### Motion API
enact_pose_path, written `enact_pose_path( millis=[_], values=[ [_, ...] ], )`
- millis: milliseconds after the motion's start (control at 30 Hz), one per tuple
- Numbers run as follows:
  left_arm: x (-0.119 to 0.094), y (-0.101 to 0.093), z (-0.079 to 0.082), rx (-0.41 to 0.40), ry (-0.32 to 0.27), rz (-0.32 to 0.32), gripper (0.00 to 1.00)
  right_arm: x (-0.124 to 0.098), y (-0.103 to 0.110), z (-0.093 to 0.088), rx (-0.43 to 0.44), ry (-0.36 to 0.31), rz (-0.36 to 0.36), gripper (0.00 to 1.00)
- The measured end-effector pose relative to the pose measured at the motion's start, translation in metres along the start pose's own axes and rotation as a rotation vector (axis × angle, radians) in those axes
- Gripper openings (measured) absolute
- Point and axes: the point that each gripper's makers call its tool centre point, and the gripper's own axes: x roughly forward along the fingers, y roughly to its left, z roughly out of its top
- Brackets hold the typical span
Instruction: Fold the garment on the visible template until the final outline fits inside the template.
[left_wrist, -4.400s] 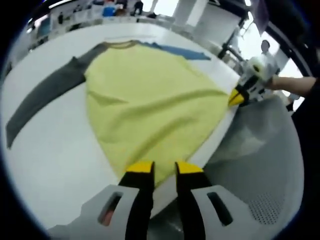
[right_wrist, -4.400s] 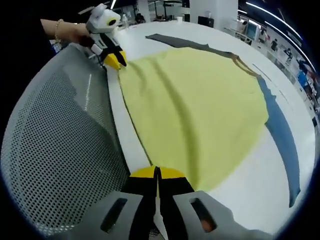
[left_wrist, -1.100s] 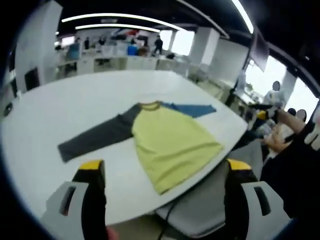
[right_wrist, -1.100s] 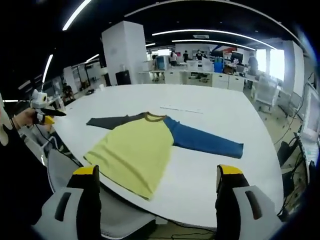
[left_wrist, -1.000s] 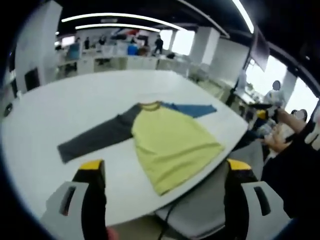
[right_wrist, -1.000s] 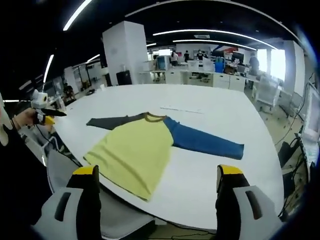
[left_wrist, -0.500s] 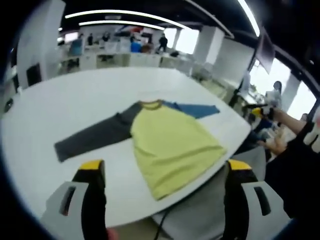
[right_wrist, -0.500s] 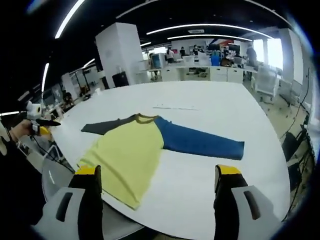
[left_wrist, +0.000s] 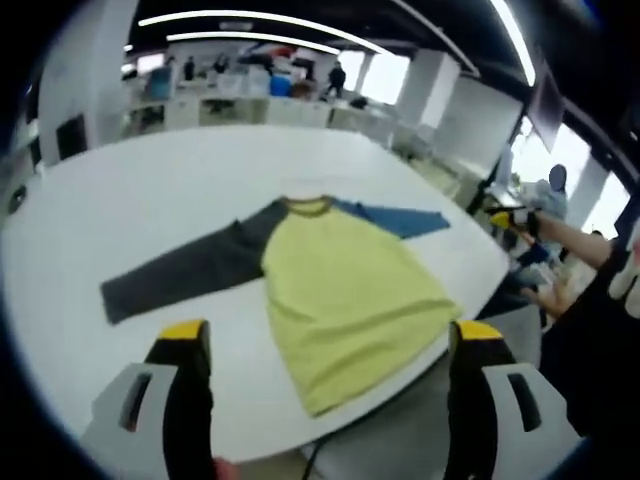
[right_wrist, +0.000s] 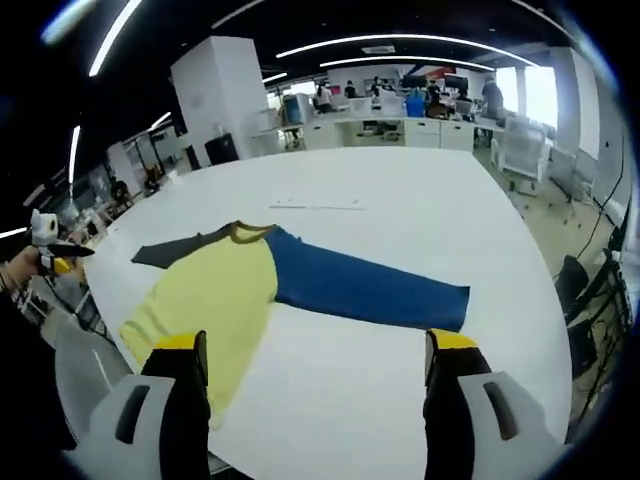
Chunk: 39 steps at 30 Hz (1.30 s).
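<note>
Desk (left_wrist: 130, 180): large, white, rounded edge. 
Shirt (left_wrist: 350, 290): lies flat and unfolded on the desk, yellow body with its hem at the near edge, collar toward the desk's middle; grey sleeve (left_wrist: 185, 270) and blue sleeve (right_wrist: 365, 290) spread out to either side. 
Chair (right_wrist: 80, 370): grey mesh, just beyond the near edge. 
Left gripper (left_wrist: 330, 335): jaws spread wide, holding nothing, raised above the near edge. 
Right gripper (right_wrist: 318, 345): jaws spread wide, holding nothing, above the desk.
</note>
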Motion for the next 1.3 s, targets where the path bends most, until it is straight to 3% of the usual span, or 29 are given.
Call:
enact_pose_path(
  millis=[300,467,800,1067,1300],
  values=[
    [0.013,0.006,0.002,-0.016,0.017,0.001,0.94,0.027,-0.04,0.005,0.017,0.02,-0.035,0.85],
    [0.021,0.007,0.002,-0.033,0.016,-0.001,0.95,0.041,-0.062,0.006,0.021,0.017,-0.068,0.78],
    [0.032,0.01,-0.004,-0.044,0.042,0.006,0.94,0.068,-0.101,-0.004,0.035,0.071,-0.095,0.72],
    [0.036,0.013,-0.013,-0.055,0.074,0.025,0.93,0.087,-0.147,-0.01,0.077,0.087,-0.177,0.56],
    [0.042,0.014,-0.017,-0.064,0.092,0.03,0.93,0.108,-0.191,-0.017,0.113,0.117,-0.226,0.51]
  ],
)
